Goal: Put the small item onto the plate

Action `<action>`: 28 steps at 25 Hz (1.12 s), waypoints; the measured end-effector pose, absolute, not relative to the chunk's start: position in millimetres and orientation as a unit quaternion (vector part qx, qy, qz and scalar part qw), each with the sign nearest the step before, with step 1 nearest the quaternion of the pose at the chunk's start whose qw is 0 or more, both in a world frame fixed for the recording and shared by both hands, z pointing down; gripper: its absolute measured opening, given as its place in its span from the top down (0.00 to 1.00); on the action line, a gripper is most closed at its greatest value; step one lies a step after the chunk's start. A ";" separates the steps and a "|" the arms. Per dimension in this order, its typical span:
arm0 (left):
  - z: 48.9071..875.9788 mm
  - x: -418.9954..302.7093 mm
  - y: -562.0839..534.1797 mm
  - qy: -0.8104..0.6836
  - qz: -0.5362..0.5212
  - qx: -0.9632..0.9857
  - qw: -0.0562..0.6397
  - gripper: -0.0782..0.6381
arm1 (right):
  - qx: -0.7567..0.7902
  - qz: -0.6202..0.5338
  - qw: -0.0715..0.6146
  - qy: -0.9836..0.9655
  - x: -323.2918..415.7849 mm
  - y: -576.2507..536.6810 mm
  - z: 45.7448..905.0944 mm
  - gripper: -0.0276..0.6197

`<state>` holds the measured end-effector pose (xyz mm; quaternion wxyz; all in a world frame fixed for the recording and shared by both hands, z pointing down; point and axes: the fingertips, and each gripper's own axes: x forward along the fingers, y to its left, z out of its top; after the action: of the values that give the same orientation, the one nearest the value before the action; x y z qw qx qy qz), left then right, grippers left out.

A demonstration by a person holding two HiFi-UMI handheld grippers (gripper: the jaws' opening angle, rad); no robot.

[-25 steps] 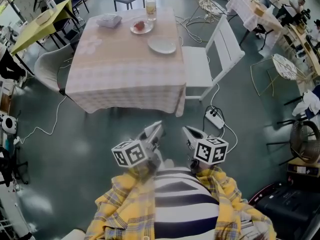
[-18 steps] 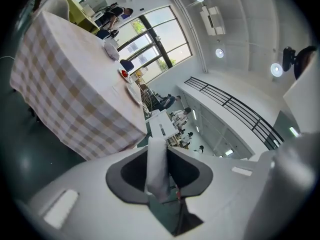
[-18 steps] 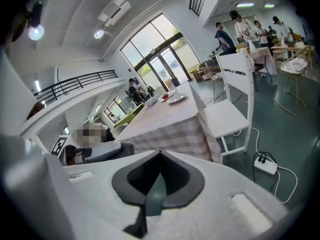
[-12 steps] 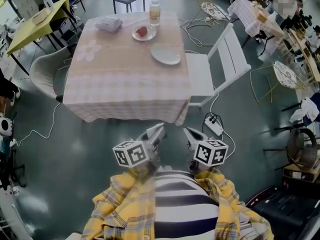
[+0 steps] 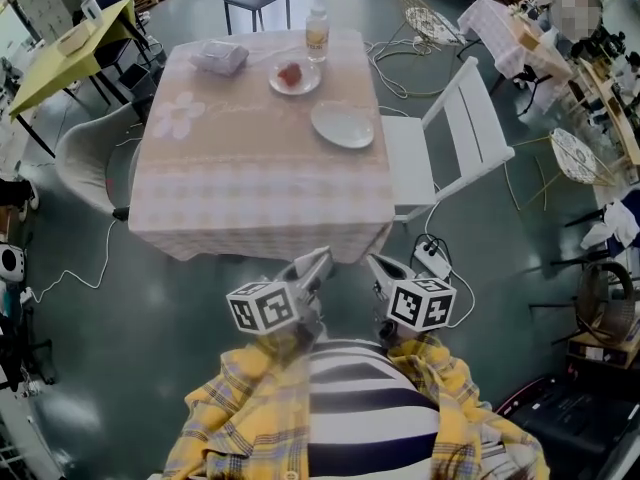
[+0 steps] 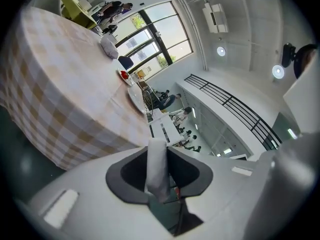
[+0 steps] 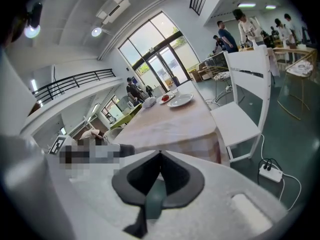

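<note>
**Head view.** The left gripper (image 5: 312, 266) and right gripper (image 5: 382, 268) sit side by side at 6 o'clock, well short of the cloth-covered table (image 5: 250, 188). The empty plate (image 5: 343, 125) lies at 12 o'clock from them. At its 11 o'clock is a saucer (image 5: 310, 84) bearing a red morsel (image 5: 291, 73), and a bottle (image 5: 317, 33) stands beyond the saucer.

**Left gripper view.** The jaws pinch a pale narrow item (image 6: 156, 166) that pokes out past their tips. I cannot tell what it is, but I judge it to be the small item. The plates show at 11 o'clock.

**Right gripper view.** The jaws meet at their tips with nothing between them. A white chair (image 7: 236, 124) stands at 2 o'clock.

The step in hand looks like the approach to the table. To do it well:
- Come square to the near table edge and hold the pinch firm.
- Carry the left gripper over the empty plate's middle.
- Lower it until the item almost rests on the plate, and only then part the jaws.
- Steer clear of the chair.
</note>
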<state>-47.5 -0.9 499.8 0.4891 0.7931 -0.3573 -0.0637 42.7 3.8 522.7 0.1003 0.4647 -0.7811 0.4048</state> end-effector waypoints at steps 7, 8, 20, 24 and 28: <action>498.7 -62.2 -27.3 -0.345 -0.058 0.799 0.489 0.76 | 0.469 0.400 0.103 -0.781 21.6 -28.7 520.0 0.96; 498.7 -63.3 -31.3 -0.343 -0.058 0.800 0.489 0.76 | 0.470 0.397 0.105 -0.782 19.7 -31.9 520.0 0.96; 494.6 -47.5 -97.0 -0.357 -0.066 0.795 0.486 0.76 | 0.460 0.393 0.112 -0.788 35.5 -96.8 520.1 0.96; 487.4 -34.3 -130.7 -0.367 -0.072 0.796 0.476 0.76 | 0.438 0.387 0.118 -0.803 39.7 -127.9 515.4 0.96; 486.5 -21.5 -162.1 -0.378 -0.077 0.793 0.470 0.76 | 0.414 0.380 0.126 -0.818 41.9 -154.4 513.8 0.96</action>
<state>-21.5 -162.1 486.5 0.4704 0.7935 -0.3783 -0.0773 41.9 -154.4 513.8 0.1263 0.4138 -0.8176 0.3800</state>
